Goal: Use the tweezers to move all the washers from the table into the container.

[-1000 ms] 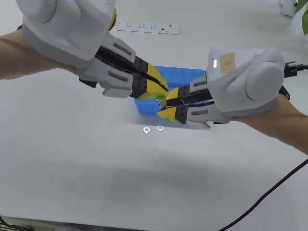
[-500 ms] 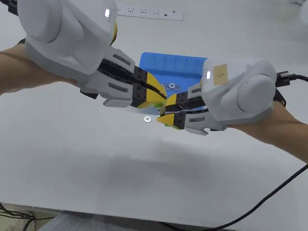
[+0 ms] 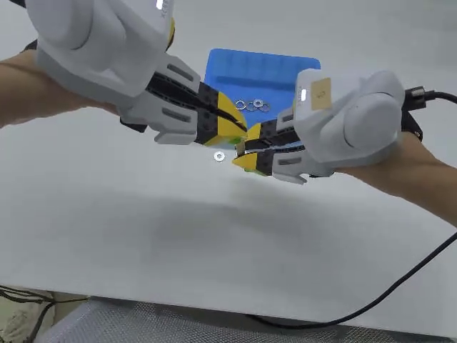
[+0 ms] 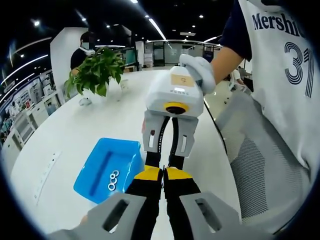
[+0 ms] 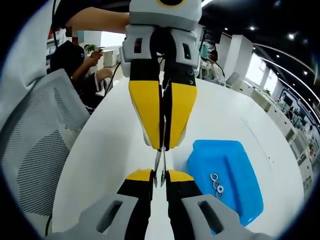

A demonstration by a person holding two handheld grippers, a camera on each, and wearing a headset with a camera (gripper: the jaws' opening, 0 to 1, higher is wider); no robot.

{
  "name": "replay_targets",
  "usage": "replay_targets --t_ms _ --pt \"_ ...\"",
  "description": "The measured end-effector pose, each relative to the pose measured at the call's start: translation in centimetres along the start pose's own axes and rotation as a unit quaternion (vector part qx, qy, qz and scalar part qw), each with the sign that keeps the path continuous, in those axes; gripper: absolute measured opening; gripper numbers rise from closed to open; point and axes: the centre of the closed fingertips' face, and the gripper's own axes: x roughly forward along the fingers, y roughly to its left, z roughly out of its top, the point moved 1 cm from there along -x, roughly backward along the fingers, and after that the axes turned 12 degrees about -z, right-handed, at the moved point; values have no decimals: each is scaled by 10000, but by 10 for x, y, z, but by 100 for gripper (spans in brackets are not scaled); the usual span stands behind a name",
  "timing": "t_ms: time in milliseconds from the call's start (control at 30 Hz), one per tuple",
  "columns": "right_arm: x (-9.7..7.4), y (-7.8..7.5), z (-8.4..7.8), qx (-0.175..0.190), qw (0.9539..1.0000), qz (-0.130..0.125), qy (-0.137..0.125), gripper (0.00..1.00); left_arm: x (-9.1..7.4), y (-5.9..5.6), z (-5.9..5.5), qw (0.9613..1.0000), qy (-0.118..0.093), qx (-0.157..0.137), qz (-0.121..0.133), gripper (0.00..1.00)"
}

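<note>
- L gripper: jaws clamped on tweezers.
- R gripper: apparently pinching their tips.
- Washers in container; one washer on table, near container.

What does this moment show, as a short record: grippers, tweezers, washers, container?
left gripper: shut on the tweezers
right gripper: jaws flank the tweezers' lower end; grip unclear
container: blue, open, beyond the gripper tips
in container: a few washers, clustered
on table: one washer, beside the gripper tips
</note>
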Motion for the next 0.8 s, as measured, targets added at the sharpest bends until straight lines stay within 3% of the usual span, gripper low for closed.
replay_targets --t_ms 267,800 --pt "4 -9 -2 99 9999 -98 4 11 0 9 -1 10000 -10 -21 37 5" --pt "12 -14 -7 122 9999 -98 58 11 0 17 -8 9999 100 -15 58 5"
